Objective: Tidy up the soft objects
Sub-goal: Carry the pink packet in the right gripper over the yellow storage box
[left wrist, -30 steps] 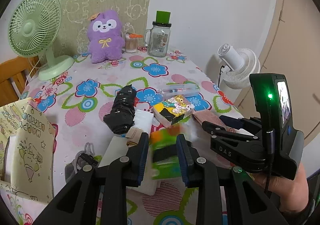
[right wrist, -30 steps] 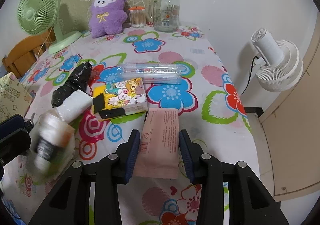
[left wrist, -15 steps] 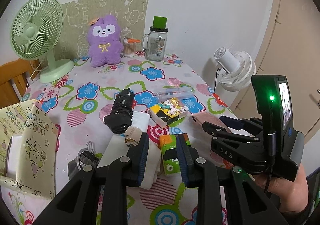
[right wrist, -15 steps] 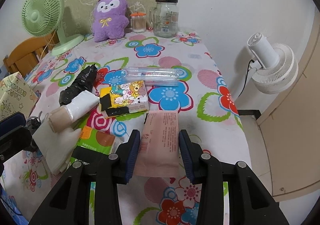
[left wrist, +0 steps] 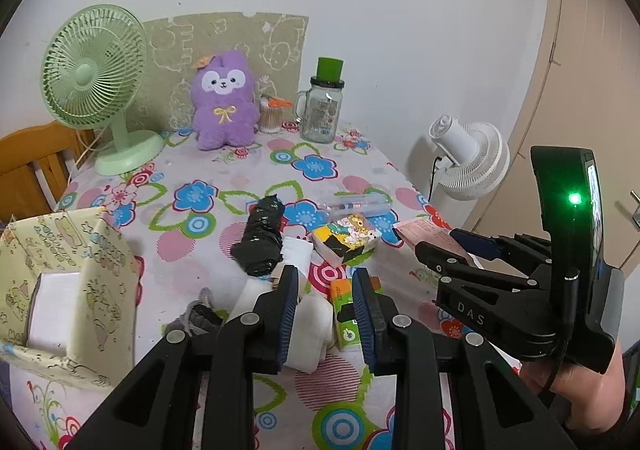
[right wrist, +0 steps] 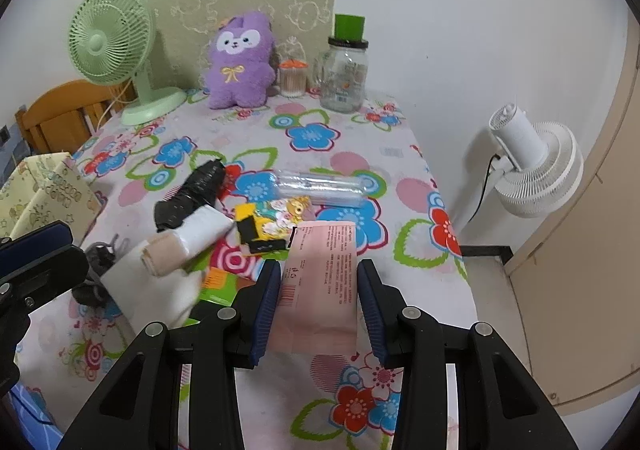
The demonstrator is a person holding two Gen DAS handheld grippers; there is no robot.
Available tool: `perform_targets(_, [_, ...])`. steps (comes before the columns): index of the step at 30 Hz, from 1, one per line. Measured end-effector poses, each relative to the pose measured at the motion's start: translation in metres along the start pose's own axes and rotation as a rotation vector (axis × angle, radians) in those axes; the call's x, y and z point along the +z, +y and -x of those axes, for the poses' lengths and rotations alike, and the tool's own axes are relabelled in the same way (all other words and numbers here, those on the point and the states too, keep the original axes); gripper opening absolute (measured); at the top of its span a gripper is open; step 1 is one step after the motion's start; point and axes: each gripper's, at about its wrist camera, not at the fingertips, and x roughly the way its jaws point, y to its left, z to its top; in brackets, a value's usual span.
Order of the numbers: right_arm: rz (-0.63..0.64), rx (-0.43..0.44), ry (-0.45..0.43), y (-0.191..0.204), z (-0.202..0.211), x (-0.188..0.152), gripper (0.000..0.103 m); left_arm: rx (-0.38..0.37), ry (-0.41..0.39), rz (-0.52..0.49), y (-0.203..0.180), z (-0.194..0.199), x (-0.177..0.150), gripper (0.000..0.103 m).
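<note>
My right gripper (right wrist: 318,306) is shut on a flat pink packet (right wrist: 320,278) and holds it just above the flowered tablecloth; the left wrist view shows the packet (left wrist: 424,232) sticking out of those fingers. My left gripper (left wrist: 326,310) hovers open and empty over a green and orange tissue pack (left wrist: 342,304) lying beside a folded white cloth (left wrist: 312,334). Farther along the table lie a beige roll (right wrist: 164,254), a black bundle (left wrist: 260,242), a cartoon-printed tissue pack (left wrist: 346,238) and a grey cloth (left wrist: 200,318).
A yellow patterned box (left wrist: 100,290) stands open at the left. At the back are a purple plush (left wrist: 224,102), a green fan (left wrist: 96,90) and a glass jar (left wrist: 324,118). A clear tube pack (right wrist: 320,186) lies mid-table. A white fan (right wrist: 532,166) stands beyond the table's right edge.
Both grippers have risen. The pink packet came up off the cloth with the right one. The green pack, blurred between the left jaws a second ago, now lies on the table.
</note>
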Motion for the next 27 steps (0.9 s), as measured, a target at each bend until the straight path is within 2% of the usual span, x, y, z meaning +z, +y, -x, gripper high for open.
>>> perform_targets(13, [0.039, 0.016, -0.083, 0.025, 0.041, 0.014, 0.042, 0.018, -0.059, 0.053, 0.028, 0.032, -0.002, 0.027])
perform_targets(27, [0.126, 0.094, -0.13, 0.086, 0.054, 0.035, 0.042, 0.082, -0.111, 0.136, 0.077, 0.063, -0.009, 0.028])
